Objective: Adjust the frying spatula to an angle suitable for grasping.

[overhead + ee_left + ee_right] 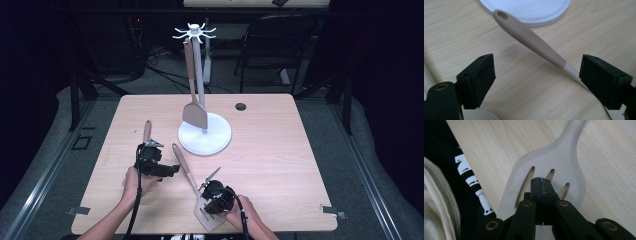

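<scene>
1. We see faint embossed lettering along the brown spatula handle [529,37] in the left gripper view, just near the white stand base [529,12]; we cannot read it.
2. White print on dark fabric [471,182] beside the counter [609,170] edge is likewise illegible.

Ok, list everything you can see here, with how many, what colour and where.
Table: one, light wood, centre, dark round hole near its far edge.
Rack: one, white, round base mid-table, pole topped with hooks.
Hanging spatula: one, tan, on the rack.
Slotted spatula: one, tan handle, pale blade, near edge, blade pinched by the right gripper.
Third utensil: one, tan handle showing, beside the left gripper.
Chair: one, black, behind the table.
Left gripper: black, open, jaws either side of the slotted spatula's handle.
Right gripper: black, shut.
</scene>
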Tool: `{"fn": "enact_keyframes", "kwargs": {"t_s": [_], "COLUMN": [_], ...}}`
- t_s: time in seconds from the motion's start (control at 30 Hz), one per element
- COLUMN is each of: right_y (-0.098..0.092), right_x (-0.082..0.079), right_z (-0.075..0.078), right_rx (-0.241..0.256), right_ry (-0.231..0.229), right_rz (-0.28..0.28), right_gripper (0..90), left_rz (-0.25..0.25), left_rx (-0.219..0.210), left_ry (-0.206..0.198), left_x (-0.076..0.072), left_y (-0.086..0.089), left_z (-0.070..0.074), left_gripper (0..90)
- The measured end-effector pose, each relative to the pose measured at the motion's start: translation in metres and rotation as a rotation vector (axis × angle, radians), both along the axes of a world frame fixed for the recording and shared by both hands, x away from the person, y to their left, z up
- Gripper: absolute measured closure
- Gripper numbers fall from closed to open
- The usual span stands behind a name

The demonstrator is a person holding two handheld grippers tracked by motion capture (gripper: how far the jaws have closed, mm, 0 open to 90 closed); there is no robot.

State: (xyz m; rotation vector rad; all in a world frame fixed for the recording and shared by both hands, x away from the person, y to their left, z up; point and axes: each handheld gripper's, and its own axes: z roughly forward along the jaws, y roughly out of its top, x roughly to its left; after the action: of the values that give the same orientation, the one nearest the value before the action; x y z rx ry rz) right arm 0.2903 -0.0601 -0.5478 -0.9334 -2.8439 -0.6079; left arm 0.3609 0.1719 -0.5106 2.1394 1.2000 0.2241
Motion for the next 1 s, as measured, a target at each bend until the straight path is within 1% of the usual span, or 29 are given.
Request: {"fn": "enact_keyframes", "kwargs": {"t_s": [0.03, 0.1, 0.13, 0.2, 0.23, 0.43, 0.5, 0.63, 0.67, 0.7, 0.73, 0.77, 0.83, 0.87, 0.93, 1.0], "right_y": [0.001, 0.001, 0.000, 0.000, 0.000, 0.000, 0.000, 0.000, 0.000, 0.000, 0.000, 0.000, -0.001, -0.001, -0.001, -0.001], "right_x": [0.000, 0.001, 0.002, 0.002, 0.002, 0.003, 0.003, 0.003, 0.003, 0.003, 0.003, 0.004, 0.004, 0.004, 0.004, 0.005], "right_z": [-0.003, -0.003, -0.004, -0.004, -0.004, -0.004, -0.004, -0.004, -0.004, -0.004, -0.004, -0.004, -0.004, -0.004, -0.004, -0.004], "right_rx": [0.004, -0.002, 0.013, 0.021, 0.020, 0.020, 0.019, 0.019, 0.018, 0.008, 0.016, 0.005, 0.005, 0.005, 0.003, 0.004], "right_ry": [0.004, 0.009, 0.014, 0.019, 0.020, 0.019, 0.019, 0.017, 0.016, 0.013, 0.016, 0.011, 0.011, 0.012, 0.011, 0.013], "right_rz": [-0.001, -0.002, -0.007, -0.013, -0.011, 0.002, 0.004, 0.007, 0.008, 0.015, 0.012, 0.018, 0.021, 0.022, 0.023, 0.024], "right_gripper": [90.0, 90.0, 90.0, 90.0, 90.0, 90.0, 90.0, 90.0, 90.0, 90.0, 90.0, 90.0, 90.0, 90.0, 90.0, 90.0], "left_rz": [-0.003, -0.009, -0.007, -0.011, -0.007, 0.006, -0.002, -0.007, -0.002, 0.001, -0.002, 0.000, 0.003, -0.001, 0.001, -0.004], "left_rx": [-0.002, -0.012, -0.014, -0.015, -0.028, -0.048, -0.036, -0.033, -0.029, -0.031, -0.023, -0.020, -0.024, -0.018, -0.032, -0.025], "left_ry": [0.005, 0.019, 0.021, 0.033, 0.042, 0.061, 0.058, 0.083, 0.081, 0.080, 0.081, 0.078, 0.087, 0.087, 0.105, 0.107], "left_x": [-0.001, -0.001, -0.001, -0.001, 0.001, 0.007, 0.009, 0.012, 0.012, 0.013, 0.014, 0.015, 0.016, 0.017, 0.018, 0.018], "left_y": [-0.002, -0.005, -0.007, -0.011, -0.013, -0.022, -0.025, -0.032, -0.034, -0.035, -0.037, -0.038, -0.039, -0.040, -0.040, -0.042], "left_z": [-0.001, -0.004, -0.005, -0.009, -0.011, -0.019, -0.021, -0.028, -0.030, -0.031, -0.033, -0.034, -0.036, -0.037, -0.041, -0.044], "left_gripper": [14.4, 14.8, 14.9, 15.2, 15.5, 18.5, 19.6, 21.2, 22.2, 23.1, 23.9, 24.7, 25.5, 27.1, 30.7, 35.2]}}
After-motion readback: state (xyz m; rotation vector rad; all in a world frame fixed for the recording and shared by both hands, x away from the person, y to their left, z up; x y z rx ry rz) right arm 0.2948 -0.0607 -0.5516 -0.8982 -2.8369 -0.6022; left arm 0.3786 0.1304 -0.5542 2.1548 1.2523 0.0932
